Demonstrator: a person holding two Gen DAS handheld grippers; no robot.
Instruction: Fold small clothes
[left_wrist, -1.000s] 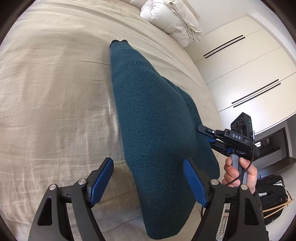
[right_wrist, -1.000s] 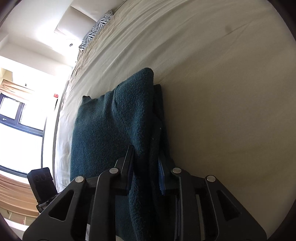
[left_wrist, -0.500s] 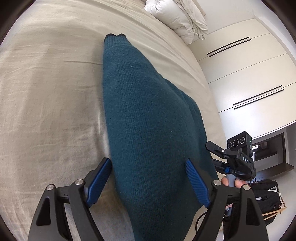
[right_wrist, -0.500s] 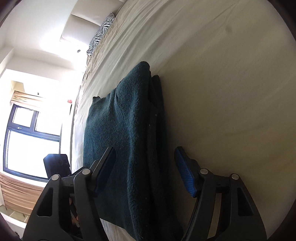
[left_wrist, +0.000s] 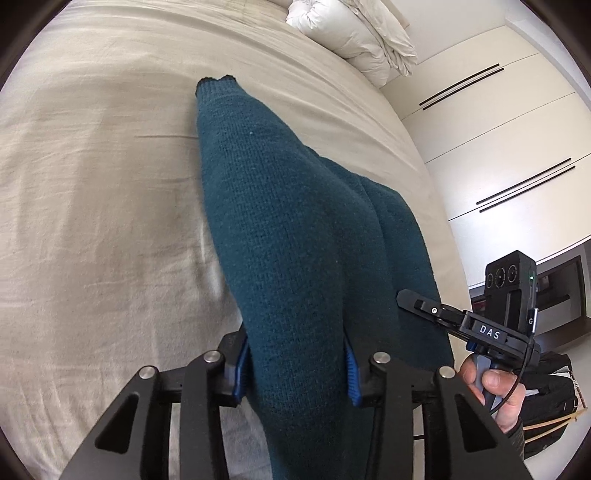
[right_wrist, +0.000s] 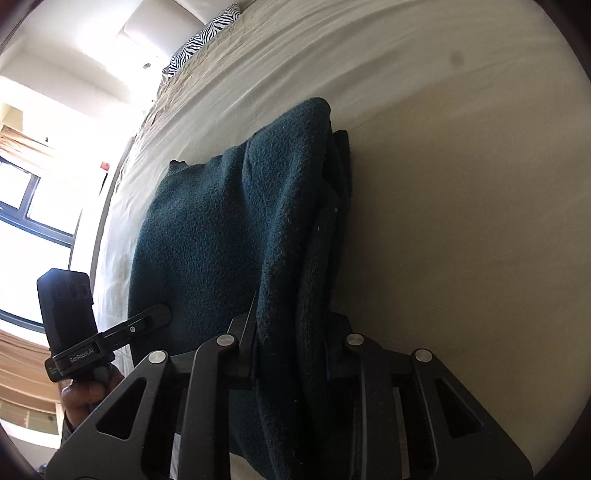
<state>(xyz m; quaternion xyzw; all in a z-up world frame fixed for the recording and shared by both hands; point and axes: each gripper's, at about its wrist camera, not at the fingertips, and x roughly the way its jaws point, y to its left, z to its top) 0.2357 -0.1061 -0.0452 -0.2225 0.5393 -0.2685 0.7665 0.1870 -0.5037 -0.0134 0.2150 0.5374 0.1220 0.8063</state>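
While each hand-held gripper pinches the teal sweater (left_wrist: 295, 236) — left (left_wrist: 297, 363), right (right_wrist: 291, 347) — only the right view shows stacked folds.

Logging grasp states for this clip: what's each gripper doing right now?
Left gripper: jaws closed on the near edge of the teal sweater.
Right gripper: jaws closed on the same sweater's folded layers.
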